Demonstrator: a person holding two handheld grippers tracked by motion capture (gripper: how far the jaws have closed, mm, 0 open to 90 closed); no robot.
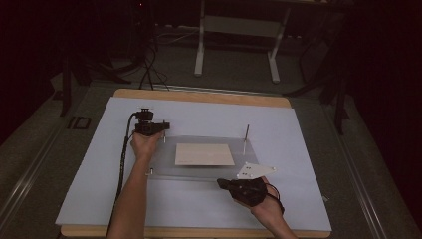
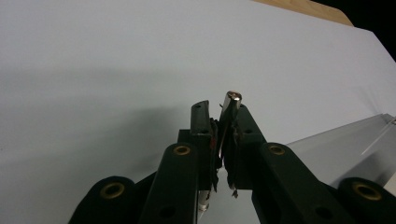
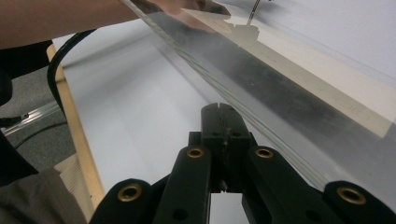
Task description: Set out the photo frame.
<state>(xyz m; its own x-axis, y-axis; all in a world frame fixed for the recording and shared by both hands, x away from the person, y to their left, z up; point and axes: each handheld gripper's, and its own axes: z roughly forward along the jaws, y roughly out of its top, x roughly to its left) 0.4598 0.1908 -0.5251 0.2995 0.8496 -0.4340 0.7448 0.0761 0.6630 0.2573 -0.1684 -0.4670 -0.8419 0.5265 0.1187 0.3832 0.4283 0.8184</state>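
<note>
**Ana:** From the high view, what is the room like?

**Ben:** It is dark. A wooden table [image 1: 199, 95] wears a big pale blue paper sheet [image 1: 99, 179]. Behind it stands a white metal frame [image 1: 239, 30] on the grey floor.

**Ana:** What lies on the sheet?

**Ben:** A flat clear plastic plate [image 1: 204, 171] with a tan square card [image 1: 204, 155] in its middle. A thin metal pin [image 1: 246, 134] stands up at its far right corner. The left gripper [image 1: 158, 130] is at the far left corner. The right gripper [image 1: 224, 183] is at the near edge, pointing left, with a grey three-cornered plate [image 1: 254, 170] on top.

**Ana:** And the left gripper view?

**Ben:** Its black jaws are squeezed on a short shiny metal pin [image 2: 231, 103] that stands up between them. The blue sheet is all around, and the clear plate's edge shows at the right.

**Ana:** And the right gripper view?

**Ben:** Its jaws are pressed tight together with nothing in them. The clear plate's near edge runs just past the tips, and I cannot tell if they touch. A forearm [image 3: 70, 18] and a black cable [image 3: 58, 70] are farther off.
</note>
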